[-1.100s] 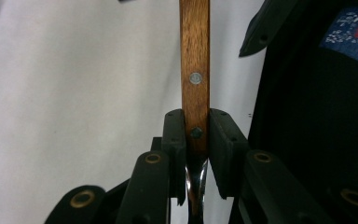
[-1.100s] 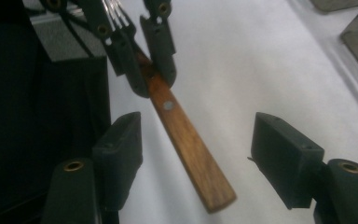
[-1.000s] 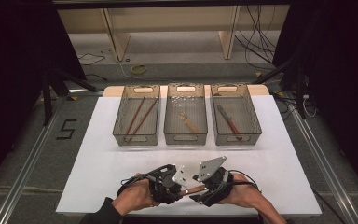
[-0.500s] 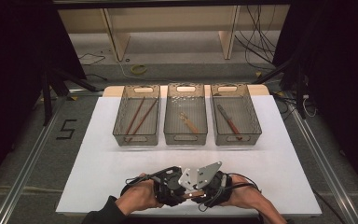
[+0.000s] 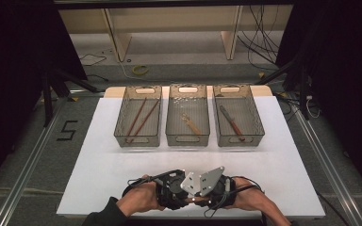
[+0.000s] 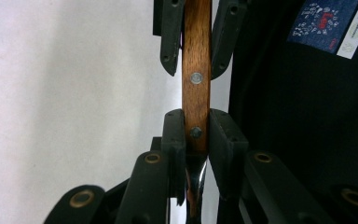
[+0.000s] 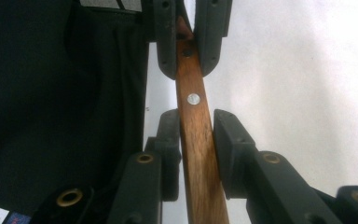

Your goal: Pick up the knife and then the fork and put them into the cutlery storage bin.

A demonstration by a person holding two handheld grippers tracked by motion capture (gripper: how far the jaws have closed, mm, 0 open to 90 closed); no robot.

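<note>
A wooden-handled utensil (image 6: 196, 51) with metal rivets is held level between my two grippers, which face each other tip to tip just above the white table's near edge. My left gripper (image 6: 196, 119) is shut on the handle where it meets the metal part. Farther along the same handle (image 7: 196, 140), my right gripper (image 7: 196, 116) is also shut on it. In the high view the left gripper (image 5: 179, 194) and the right gripper (image 5: 206, 192) nearly touch, and their grey plates hide the jaws.
Three clear bins stand in a row across the table's middle: the left bin (image 5: 137, 141) holds brown chopsticks (image 5: 139, 115), the middle bin (image 5: 187, 140) a small wooden-handled piece (image 5: 191, 124), the right bin (image 5: 239, 139) a knife (image 5: 232, 123). The person's dark clothing (image 6: 307, 102) is close behind the grippers.
The two grippers have drawn closer together and slid slightly toward the table's near edge. The stretch of handle seen between them earlier is now covered.
</note>
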